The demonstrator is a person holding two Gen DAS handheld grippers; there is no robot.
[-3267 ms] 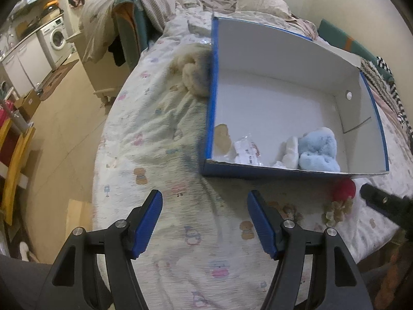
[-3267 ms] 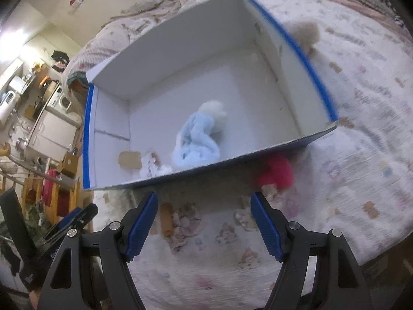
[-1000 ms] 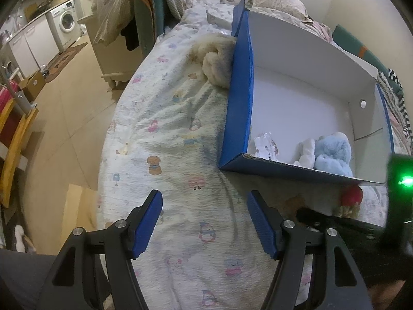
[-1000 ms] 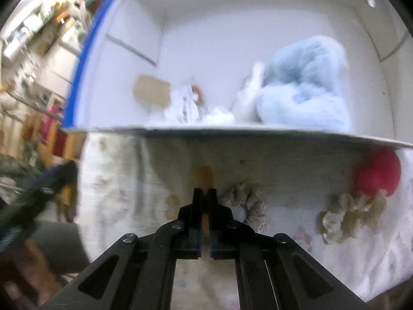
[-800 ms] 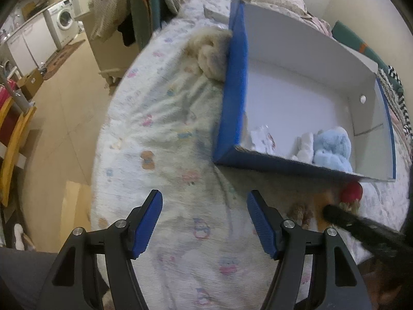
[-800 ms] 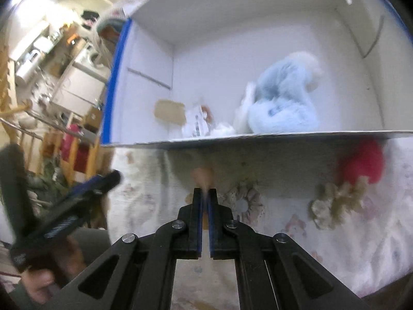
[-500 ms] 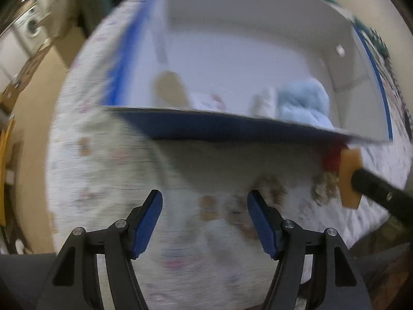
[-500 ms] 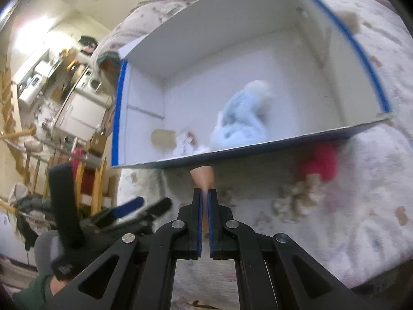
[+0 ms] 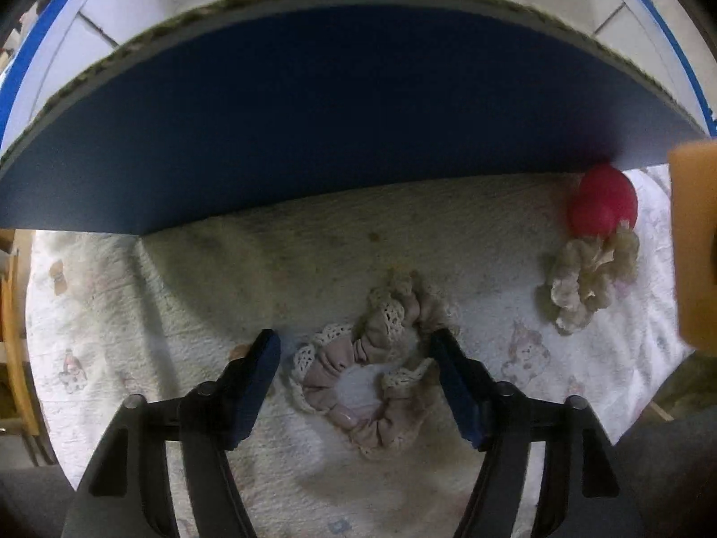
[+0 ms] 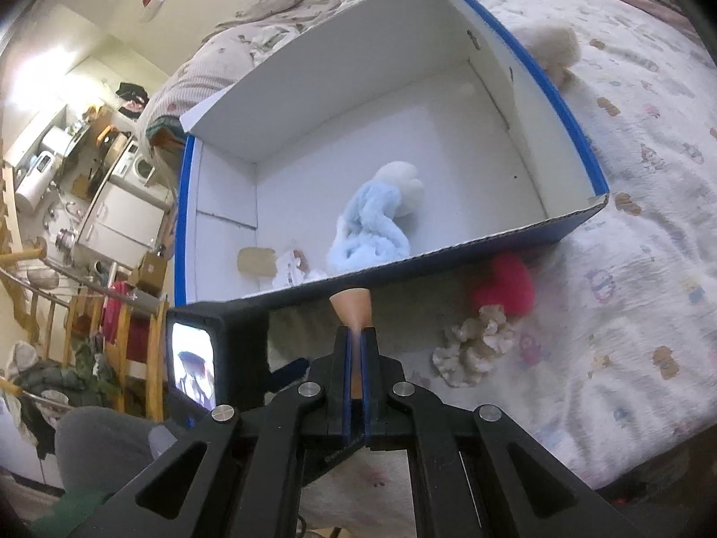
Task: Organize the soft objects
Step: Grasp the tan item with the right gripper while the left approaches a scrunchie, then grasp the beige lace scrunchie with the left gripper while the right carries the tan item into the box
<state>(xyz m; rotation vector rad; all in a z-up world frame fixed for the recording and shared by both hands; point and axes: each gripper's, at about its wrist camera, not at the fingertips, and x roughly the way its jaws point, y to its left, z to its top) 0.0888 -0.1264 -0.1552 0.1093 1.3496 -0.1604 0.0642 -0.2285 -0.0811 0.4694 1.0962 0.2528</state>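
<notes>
The left gripper (image 9: 356, 358) is low over the bed (image 9: 179, 314) with its fingers (image 9: 257, 374) released wide, one on each side of the pink lace-trimmed scrunchie (image 9: 372, 376). That straddle suits a soft ring: closing from both sides would bunch the fabric rather than push it away. The scrunchie lies flat on the quilt, just near of the blue box (image 9: 313, 112) wall, so a short lift over the rim would likely drop it inside.

The right gripper (image 10: 356, 349) is clenched on a thin orange sponge-like piece (image 10: 352, 307), held edge-on with its tip at the box's near wall, probably poised to go in. In the left wrist view the same piece (image 9: 694, 242) hangs at the far right.

Inside the box a light blue plush (image 10: 372, 228) and a small packet (image 10: 291, 269) already rest on the white floor. Outside, a beige scrunchie (image 10: 475, 345) touches a red plush (image 10: 506, 287) against the near wall, and a cream plush (image 10: 555, 49) sits beyond the right wall.
</notes>
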